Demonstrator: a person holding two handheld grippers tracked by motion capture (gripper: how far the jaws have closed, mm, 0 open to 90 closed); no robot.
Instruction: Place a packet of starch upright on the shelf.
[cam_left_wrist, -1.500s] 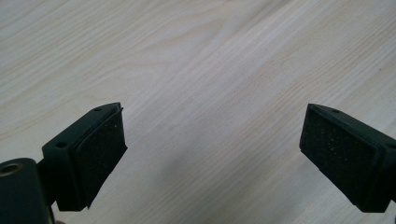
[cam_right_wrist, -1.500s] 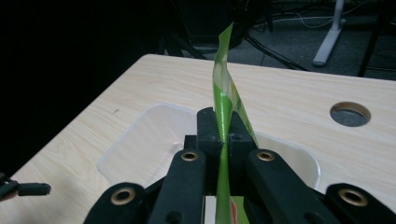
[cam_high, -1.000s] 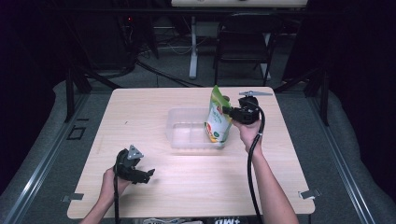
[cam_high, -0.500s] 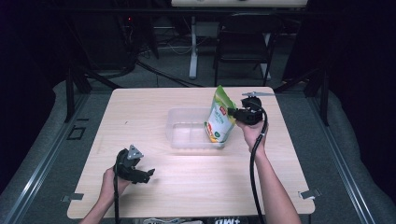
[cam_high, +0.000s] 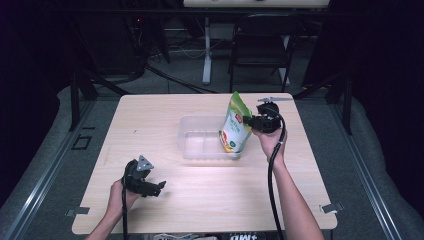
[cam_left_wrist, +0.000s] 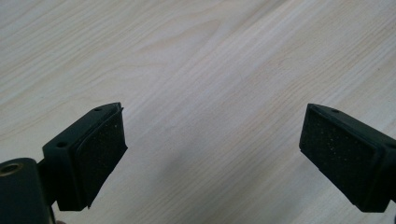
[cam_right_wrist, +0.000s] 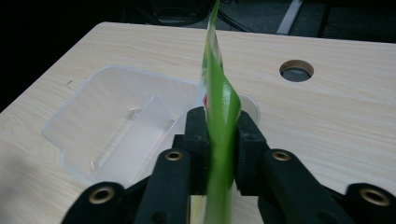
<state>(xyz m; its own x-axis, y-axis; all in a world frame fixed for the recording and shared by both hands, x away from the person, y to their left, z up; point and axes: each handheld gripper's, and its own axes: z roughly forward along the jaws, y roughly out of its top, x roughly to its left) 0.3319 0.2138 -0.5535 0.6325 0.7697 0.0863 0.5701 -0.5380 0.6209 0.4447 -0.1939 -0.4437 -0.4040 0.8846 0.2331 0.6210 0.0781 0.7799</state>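
Observation:
A green and white snack bag (cam_high: 235, 127) stands upright, its bottom in the right end of a clear plastic container (cam_high: 200, 142) at the table's middle. My right gripper (cam_high: 248, 121) holds the bag from the right. In the right gripper view the pads press both sides of the bag (cam_right_wrist: 219, 105), although the jaws of this gripper (cam_right_wrist: 219, 135) have just been opening a little; the container (cam_right_wrist: 112, 121) lies behind to the left. My left gripper (cam_high: 150, 189) rests near the front left of the table, open and with nothing in it, over bare wood (cam_left_wrist: 212, 158).
The light wooden table (cam_high: 150, 125) has a round cable hole (cam_right_wrist: 296, 70) beyond the bag. A dark chair (cam_high: 262, 50) and a table leg stand past the far edge. Metal rails run along both sides on the floor.
The bag's top has shifted slightly to the right. Both hands stay where they were.

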